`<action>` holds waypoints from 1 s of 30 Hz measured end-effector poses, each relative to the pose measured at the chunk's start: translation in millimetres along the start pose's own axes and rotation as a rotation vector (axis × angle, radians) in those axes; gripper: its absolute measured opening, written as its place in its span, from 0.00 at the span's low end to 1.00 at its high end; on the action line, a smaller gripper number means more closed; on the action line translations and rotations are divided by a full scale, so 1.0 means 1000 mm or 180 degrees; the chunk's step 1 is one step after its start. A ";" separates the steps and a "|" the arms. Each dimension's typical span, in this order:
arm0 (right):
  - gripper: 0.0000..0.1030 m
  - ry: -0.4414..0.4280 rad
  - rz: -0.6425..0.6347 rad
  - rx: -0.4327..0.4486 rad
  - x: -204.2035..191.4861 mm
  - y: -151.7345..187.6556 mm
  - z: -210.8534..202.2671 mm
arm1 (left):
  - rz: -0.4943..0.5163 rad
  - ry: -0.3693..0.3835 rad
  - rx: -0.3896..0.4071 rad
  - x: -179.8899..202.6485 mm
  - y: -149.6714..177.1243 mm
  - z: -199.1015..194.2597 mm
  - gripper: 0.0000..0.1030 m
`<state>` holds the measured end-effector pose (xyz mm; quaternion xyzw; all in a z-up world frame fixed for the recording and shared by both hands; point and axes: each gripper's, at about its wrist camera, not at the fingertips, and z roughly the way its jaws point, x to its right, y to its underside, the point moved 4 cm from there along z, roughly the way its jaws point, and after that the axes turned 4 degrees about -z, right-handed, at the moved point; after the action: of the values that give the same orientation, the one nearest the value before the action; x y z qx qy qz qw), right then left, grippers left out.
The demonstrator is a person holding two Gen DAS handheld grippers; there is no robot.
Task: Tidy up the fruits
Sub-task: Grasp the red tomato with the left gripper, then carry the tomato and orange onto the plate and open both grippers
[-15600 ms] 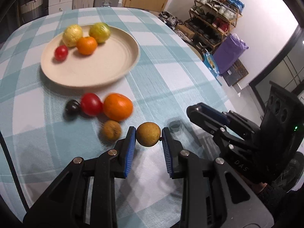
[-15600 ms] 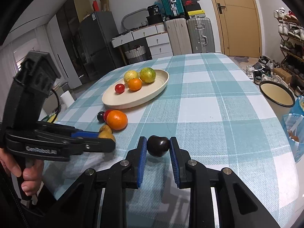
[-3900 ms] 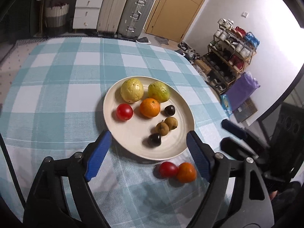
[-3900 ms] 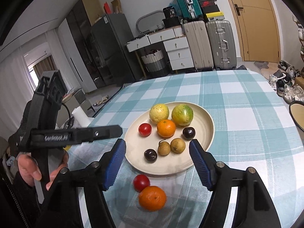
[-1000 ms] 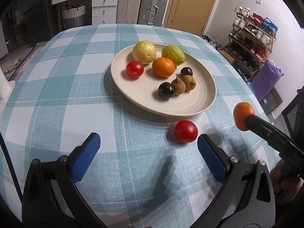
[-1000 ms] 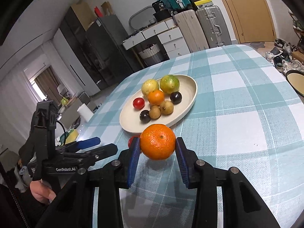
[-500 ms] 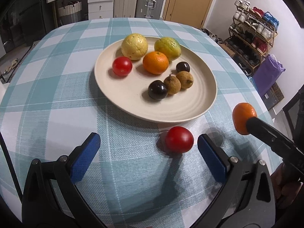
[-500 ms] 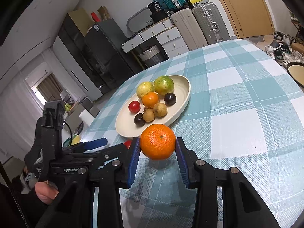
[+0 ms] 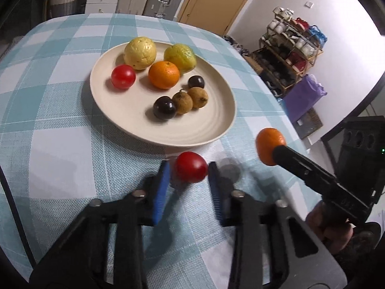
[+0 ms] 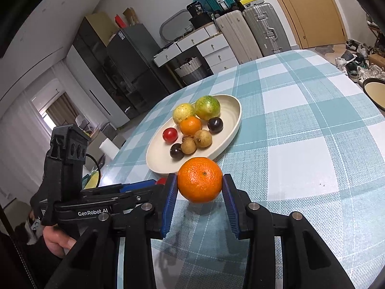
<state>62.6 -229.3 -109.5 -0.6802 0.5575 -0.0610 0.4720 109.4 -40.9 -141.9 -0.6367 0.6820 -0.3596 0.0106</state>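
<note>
A cream plate (image 9: 211, 130) (image 10: 234, 118) on the checked table holds several fruits: a yellow one, a green one, an orange, a red tomato, dark plums and brown longans. My left gripper (image 9: 189, 169) has closed on a second red tomato (image 9: 191, 169) just in front of the plate's near rim; a sliver of this tomato (image 10: 160, 181) shows in the right wrist view. My right gripper (image 10: 199, 180) is shut on a large orange (image 10: 199, 179) (image 9: 269, 148), held above the cloth to the right of the plate.
The blue-and-white checked tablecloth (image 9: 60, 144) covers a round table whose edge curves away on the right. A shoe rack (image 9: 293, 45) and a purple bag (image 9: 304, 96) stand beyond it. A dark-rimmed bowl (image 10: 375, 91) sits off the far right edge.
My left gripper's jaws were wide open around the red tomato and have now closed on it. The right gripper keeps holding the orange, barely moved.
</note>
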 end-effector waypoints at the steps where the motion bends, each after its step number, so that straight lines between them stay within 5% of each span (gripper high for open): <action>1: 0.37 0.0006 -0.0023 -0.0002 -0.002 0.000 0.000 | 0.0023 0.0036 0.0006 0.001 0.002 -0.002 0.25; 18: 0.37 0.0142 -0.0182 -0.0034 -0.020 0.000 -0.004 | 0.0087 0.0186 -0.0086 0.014 0.002 0.016 0.22; 30: 0.37 0.0166 -0.0231 -0.0050 -0.025 -0.002 -0.002 | -0.0033 0.0334 0.0248 0.002 -0.005 -0.045 0.22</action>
<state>53.1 -210.2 -95.8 -0.7018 0.5451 -0.0914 0.4495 92.4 -20.8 -105.7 -0.6196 0.6638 -0.4187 -0.0023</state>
